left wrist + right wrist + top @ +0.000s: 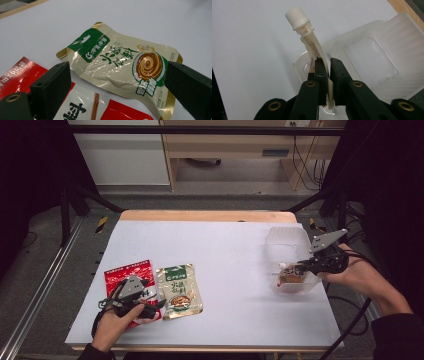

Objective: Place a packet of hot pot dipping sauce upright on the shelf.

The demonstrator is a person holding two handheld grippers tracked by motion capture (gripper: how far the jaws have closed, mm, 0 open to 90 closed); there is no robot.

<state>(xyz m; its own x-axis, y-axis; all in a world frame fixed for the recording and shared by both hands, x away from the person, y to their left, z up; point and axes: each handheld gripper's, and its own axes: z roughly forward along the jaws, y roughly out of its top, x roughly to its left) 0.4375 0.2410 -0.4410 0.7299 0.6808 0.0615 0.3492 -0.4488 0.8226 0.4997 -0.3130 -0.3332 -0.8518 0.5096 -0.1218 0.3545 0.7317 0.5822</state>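
the right tongs stand nearest in the right gripper view, their two black jaws drawn narrow on the flat edge of a pale, soft plastic pouch with a white ribbed screw cap. the pads press on the pouch from both sides, and its spout and cap rise beyond the jaw tips, tilted to the left of that view. below and behind the pouch lies a clear, frosted plastic tub with rounded corners, and the pouch hangs over the tub's near end. in the high view the right tongs sit at the right side of the white worktop, with the pouch held over the front part of the clear tub; whether the pouch touches the tub's floor i cannot tell.

the left tongs stand wide open in the left gripper view, one jaw at the lower left and the other at the right edge, with nothing pressed between them. between and beyond the jaws lies a flat cream and green foil sachet with a gold rim and a brown swirl printed on it. just beside it, under the left jaw, lies a red and white foil sachet, whose edge appears to tuck under the cream one. in the high view the left tongs hover over the red sachet at the front left of the worktop, with the cream sachet just to its right, well apart from the tub.
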